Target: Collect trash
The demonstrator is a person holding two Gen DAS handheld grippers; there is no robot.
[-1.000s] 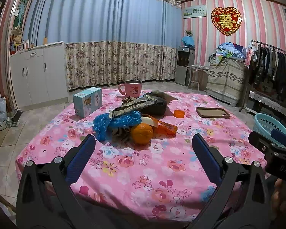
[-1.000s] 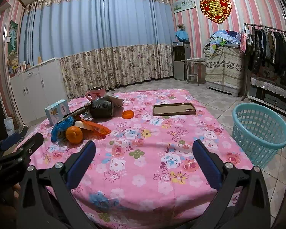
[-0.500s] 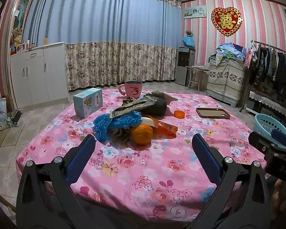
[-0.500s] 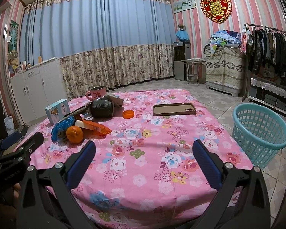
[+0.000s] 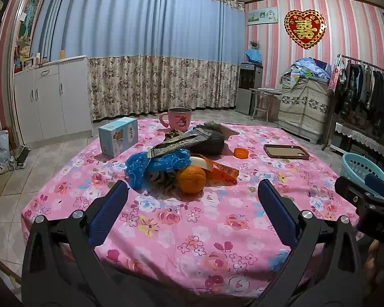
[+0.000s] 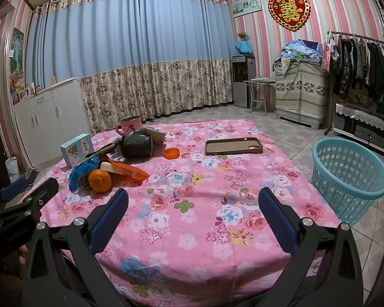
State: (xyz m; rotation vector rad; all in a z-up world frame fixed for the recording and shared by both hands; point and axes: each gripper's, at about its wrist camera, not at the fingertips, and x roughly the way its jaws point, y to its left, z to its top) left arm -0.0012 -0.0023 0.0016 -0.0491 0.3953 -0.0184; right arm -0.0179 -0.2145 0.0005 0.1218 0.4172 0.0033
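Note:
A heap of trash lies on the pink flowered table (image 5: 166, 225): a blue plastic bag (image 5: 156, 163), a grey-green wrapper (image 5: 176, 143), an orange wrapper (image 5: 221, 171) and a small orange cap (image 5: 241, 152). An orange fruit (image 5: 191, 176) sits at its front. My left gripper (image 5: 192, 209) is open and empty, at the near edge facing the heap. My right gripper (image 6: 192, 212) is open and empty, further right; the heap (image 6: 110, 171) lies to its left. A teal basket (image 6: 348, 176) stands on the floor right of the table.
A pink mug (image 5: 179, 119), a light blue box (image 5: 119, 139), a dark ribbed cylinder (image 6: 137, 147) and a brown phone case (image 6: 233, 146) are on the table too. White cabinets (image 5: 51, 99) stand at the left, a clothes rack (image 6: 363, 58) at the right.

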